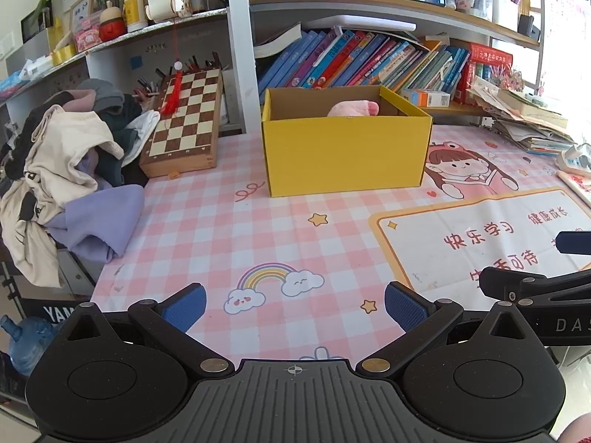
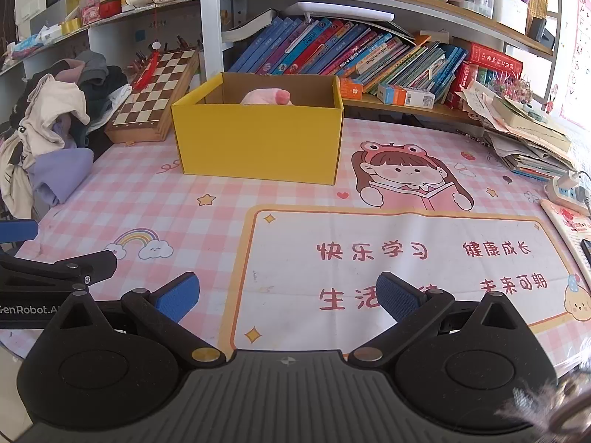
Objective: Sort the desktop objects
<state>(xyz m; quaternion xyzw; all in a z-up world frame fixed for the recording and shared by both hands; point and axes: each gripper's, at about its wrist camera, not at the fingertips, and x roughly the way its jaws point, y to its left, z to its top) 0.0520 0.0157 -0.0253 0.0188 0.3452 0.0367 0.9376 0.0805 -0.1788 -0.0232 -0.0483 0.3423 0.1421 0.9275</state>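
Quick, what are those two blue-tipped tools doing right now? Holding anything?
Left tool: open, holding nothing.
Right tool: open, holding nothing.

Left tool (image 1: 295, 306) agape, empty; pink plush (image 1: 352, 107) inside yellow box (image 1: 347, 151).

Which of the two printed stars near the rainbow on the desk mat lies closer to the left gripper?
The star right of the rainbow, just beside the left gripper. The other star lies farther up, toward the yellow box.
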